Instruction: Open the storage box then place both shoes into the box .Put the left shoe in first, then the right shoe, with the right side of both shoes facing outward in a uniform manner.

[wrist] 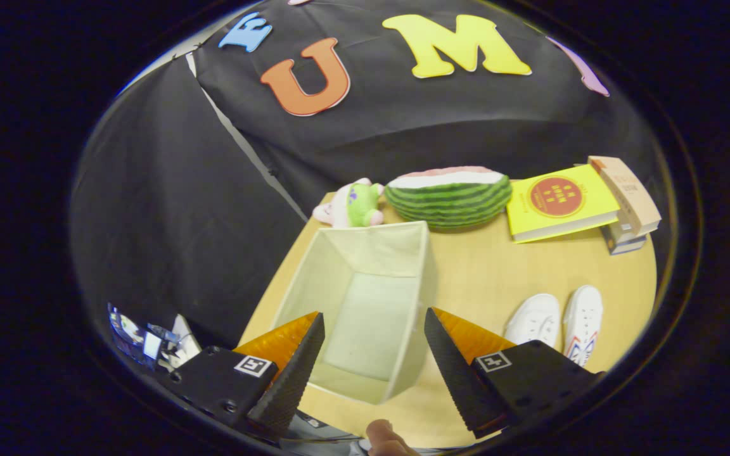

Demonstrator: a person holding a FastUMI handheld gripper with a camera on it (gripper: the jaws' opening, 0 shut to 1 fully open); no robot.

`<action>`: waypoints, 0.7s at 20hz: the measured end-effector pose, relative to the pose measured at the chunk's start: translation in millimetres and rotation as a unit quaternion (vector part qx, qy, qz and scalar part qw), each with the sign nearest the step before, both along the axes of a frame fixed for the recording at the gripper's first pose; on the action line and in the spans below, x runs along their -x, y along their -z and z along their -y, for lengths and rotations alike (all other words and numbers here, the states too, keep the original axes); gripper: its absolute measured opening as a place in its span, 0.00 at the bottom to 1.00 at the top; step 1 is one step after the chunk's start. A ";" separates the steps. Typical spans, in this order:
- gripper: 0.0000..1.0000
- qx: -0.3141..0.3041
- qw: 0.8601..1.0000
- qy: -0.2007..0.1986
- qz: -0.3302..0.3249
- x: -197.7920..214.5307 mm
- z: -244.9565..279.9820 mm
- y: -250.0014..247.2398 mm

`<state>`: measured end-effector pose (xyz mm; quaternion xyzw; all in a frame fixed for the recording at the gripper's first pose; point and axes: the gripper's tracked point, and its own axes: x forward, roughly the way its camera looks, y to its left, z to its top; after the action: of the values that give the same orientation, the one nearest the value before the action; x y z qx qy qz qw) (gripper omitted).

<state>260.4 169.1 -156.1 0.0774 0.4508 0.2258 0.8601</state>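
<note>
right shoe: heel behind tongs | stacked books: lower ones mostly covered

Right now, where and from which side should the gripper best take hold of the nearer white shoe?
Probably across the heel collar of the nearer white shoe, from above: the shoe stands upright beside the other white shoe, right of the open storage box. The gripper is open.

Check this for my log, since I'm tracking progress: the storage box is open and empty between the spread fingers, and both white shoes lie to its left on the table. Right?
One thing is off: in the gripper view the two white shoes lie to the right of the storage box, not its left. The rest holds: the box is open and empty, on the table, and the gripper is open above it.
</note>
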 end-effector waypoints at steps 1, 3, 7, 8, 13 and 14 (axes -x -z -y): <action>1.00 0.016 1.000 0.002 -0.003 4.0 18.8 4.7; 1.00 0.041 0.999 0.017 -0.014 8.9 53.1 18.8; 1.00 0.093 0.993 0.052 -0.041 6.8 121.1 58.4; 1.00 0.107 0.991 0.060 -0.050 7.7 137.6 69.8; 1.00 0.194 0.973 0.046 -0.120 30.0 196.4 140.4; 1.00 0.205 0.968 0.043 -0.139 36.4 201.9 151.9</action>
<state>224.0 -32.7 -307.9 -0.0502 0.5985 0.0782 0.7957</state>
